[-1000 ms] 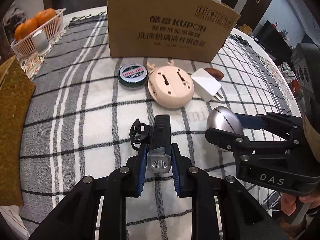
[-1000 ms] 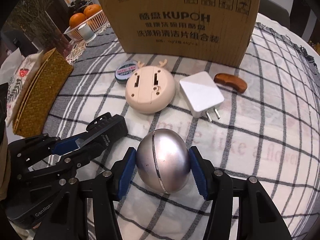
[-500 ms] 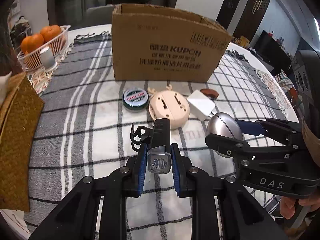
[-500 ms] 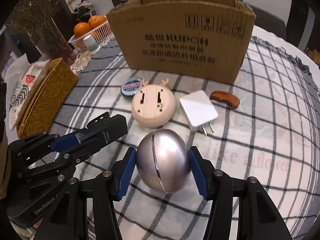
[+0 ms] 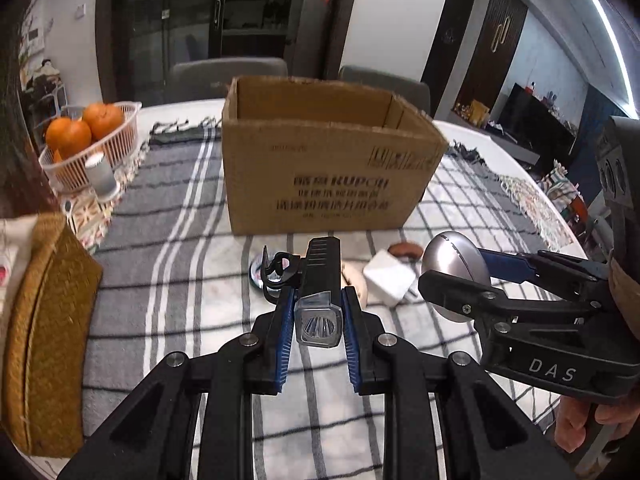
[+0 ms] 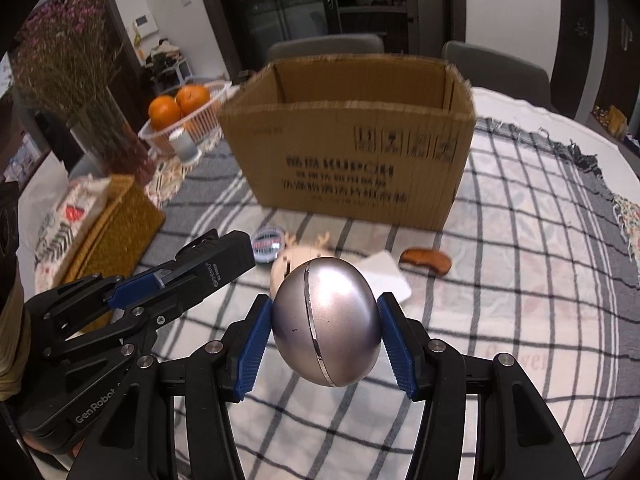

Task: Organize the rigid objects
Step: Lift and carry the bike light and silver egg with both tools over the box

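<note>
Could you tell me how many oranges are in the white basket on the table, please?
2, possibly more. Both oranges sit side by side in the white basket left of the cardboard box; an orange sliver lower down may be another.

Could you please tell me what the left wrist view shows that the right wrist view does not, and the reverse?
Only the left wrist view shows the lens end of the black flashlight clamped in the left hand-held gripper. Only the right wrist view shows the dried flowers and the whole wooden comb. Both show the cardboard box, the oranges and the silver egg-shaped object in the right hand-held gripper.
</note>
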`<state>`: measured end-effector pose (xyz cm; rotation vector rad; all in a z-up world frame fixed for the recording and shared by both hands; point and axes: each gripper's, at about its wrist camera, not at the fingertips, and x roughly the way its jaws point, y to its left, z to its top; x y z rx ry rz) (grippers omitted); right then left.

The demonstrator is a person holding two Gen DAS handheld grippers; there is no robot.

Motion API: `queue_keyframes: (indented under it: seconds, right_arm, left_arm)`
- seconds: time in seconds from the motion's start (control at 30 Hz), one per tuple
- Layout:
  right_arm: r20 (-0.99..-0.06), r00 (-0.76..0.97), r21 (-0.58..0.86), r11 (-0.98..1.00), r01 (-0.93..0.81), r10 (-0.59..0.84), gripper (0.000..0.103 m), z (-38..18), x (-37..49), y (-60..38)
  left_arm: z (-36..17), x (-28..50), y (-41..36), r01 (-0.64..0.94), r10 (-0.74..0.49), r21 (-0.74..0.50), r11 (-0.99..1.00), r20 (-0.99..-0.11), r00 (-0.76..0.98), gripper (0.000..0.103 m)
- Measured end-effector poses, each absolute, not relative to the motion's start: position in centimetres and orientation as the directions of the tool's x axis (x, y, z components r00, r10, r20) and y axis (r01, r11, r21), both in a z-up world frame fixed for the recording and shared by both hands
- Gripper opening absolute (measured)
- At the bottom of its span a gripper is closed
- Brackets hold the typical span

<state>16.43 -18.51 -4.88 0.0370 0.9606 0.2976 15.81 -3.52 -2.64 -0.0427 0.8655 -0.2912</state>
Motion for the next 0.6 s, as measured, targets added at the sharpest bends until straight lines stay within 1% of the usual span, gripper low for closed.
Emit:
queue_keyframes:
  seconds: [0.6]
  right_arm:
    - [-0.695, 0.67, 0.155, 0.964, -0.216, 0.262, 0.055, 1.7, 18.7, -19.3]
  left_arm:
    - [3.7, 18.8, -3.7, 0.265, -0.281, -0.122, 0.956, -0.633, 0.722, 0.024]
